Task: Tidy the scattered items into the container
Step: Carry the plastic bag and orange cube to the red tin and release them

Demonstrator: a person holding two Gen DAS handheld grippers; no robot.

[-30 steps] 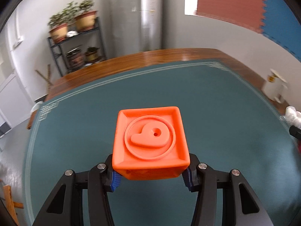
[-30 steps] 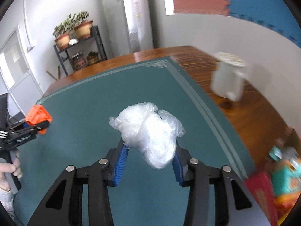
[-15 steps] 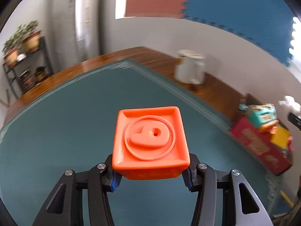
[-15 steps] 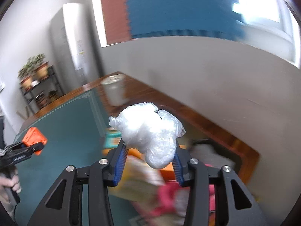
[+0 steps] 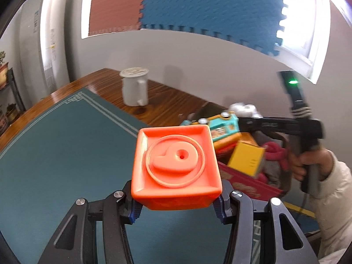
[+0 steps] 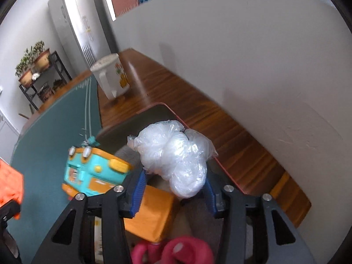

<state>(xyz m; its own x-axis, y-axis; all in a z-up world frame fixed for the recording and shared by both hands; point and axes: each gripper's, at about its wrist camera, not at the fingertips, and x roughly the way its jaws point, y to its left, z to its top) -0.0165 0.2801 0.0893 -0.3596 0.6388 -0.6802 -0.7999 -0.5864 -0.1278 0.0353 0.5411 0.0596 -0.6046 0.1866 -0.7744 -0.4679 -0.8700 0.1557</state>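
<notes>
Between the blue pads of the left gripper (image 5: 176,206) sits an orange cube (image 5: 176,165), the jaws clamped on its lower sides; its top face carries a raised numeral inside a ring, and it hangs above the green table mat (image 5: 66,154). Closest to the right wrist camera, the right gripper (image 6: 173,191) has its jaws closed on a crumpled clear plastic bag (image 6: 176,154), which bulges up and out between the blue pads. Directly beneath that bag lies the red container (image 6: 226,176), already holding a yellow box (image 6: 151,215), a pink knotted item (image 6: 176,250) and grey cloth (image 6: 198,220), with a teal and orange toy (image 6: 92,173) at its near-left corner. From the left wrist view the same container (image 5: 248,184) stands just beyond the cube to the right, at the edge of the mat, the toy (image 5: 222,125) and yellow box (image 5: 246,158) showing inside it, while the right gripper (image 5: 244,115) reaches over it with the white bag (image 5: 242,109) at its tip and the person's right hand (image 5: 312,160) gripping the handle. Farther back, on the bare wooden tabletop (image 6: 176,92) beside the mat, stands a white lidded mug (image 6: 110,77), well apart from the container. Beyond the table, a dark rack with potted plants (image 6: 33,63) stands against the far wall.
</notes>
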